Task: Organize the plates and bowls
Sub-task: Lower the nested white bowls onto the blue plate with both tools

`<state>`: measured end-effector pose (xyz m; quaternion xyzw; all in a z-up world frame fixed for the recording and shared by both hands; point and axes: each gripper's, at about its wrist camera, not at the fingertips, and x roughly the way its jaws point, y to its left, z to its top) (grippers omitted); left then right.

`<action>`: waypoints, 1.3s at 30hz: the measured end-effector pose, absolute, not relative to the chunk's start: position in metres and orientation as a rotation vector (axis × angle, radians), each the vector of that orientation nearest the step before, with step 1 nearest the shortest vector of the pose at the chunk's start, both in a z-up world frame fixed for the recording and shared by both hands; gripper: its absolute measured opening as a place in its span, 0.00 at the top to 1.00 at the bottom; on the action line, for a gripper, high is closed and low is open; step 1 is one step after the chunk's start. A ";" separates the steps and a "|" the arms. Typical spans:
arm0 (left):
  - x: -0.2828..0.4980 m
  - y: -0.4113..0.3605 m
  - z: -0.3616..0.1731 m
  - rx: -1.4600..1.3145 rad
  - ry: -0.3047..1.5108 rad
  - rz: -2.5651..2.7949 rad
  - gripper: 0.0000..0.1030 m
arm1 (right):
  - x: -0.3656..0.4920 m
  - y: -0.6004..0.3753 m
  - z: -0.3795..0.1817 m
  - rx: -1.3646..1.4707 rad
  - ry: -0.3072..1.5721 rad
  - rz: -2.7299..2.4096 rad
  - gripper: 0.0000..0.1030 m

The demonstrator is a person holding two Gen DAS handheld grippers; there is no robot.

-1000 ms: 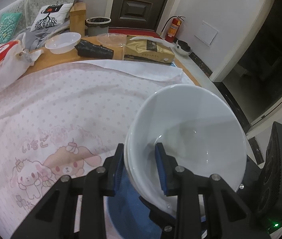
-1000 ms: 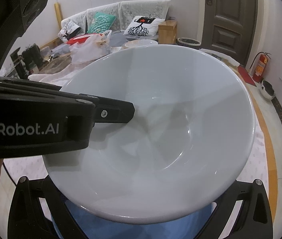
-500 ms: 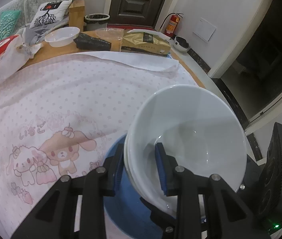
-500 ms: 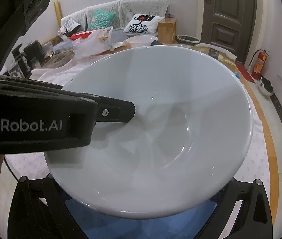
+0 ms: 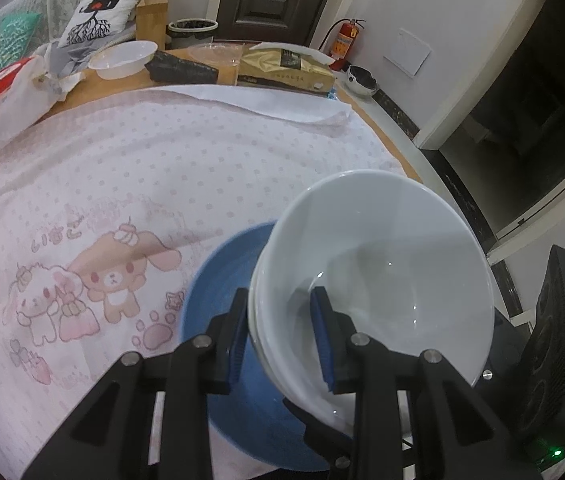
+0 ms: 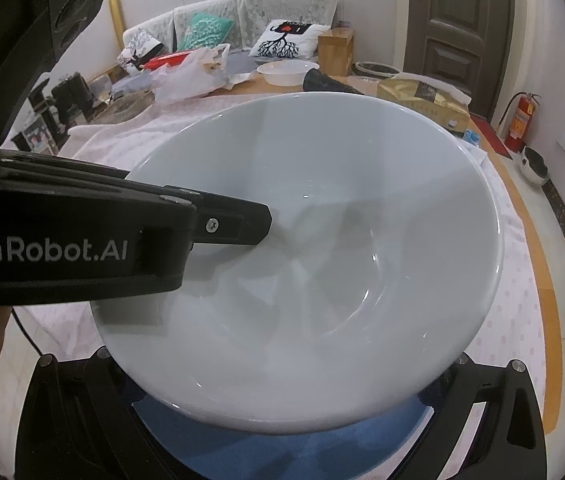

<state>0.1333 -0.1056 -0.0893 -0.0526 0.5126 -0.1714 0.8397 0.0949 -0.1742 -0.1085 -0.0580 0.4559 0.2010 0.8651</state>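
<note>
My left gripper (image 5: 282, 332) is shut on the rim of a white bowl (image 5: 394, 280); a second white rim shows just under it, so it looks like two nested bowls. They hang tilted over a blue plate (image 5: 222, 280) on the pink cartoon tablecloth (image 5: 122, 184). In the right wrist view the white bowl (image 6: 342, 260) fills the frame, with the left gripper's finger (image 6: 234, 224) inside its rim. The blue plate (image 6: 282, 452) lies between the right gripper's arms; its fingertips are hidden under the bowl.
At the table's far edge stand a white bowl (image 5: 124, 58), a clear bowl (image 5: 214, 53), a dark pouch (image 5: 182, 70), a gold box (image 5: 282, 70) and a plastic bag (image 5: 10, 96). A black speaker-like box (image 5: 558, 360) is at right.
The blue plate has come further into view under the white bowl, and both views have shifted back over the tablecloth. The left gripper's hold on the bowl is unchanged.
</note>
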 end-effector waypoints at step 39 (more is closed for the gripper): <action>0.134 -0.113 -0.103 -0.105 1.172 -0.368 0.73 | 0.085 -0.180 -0.120 -0.081 1.016 0.445 0.05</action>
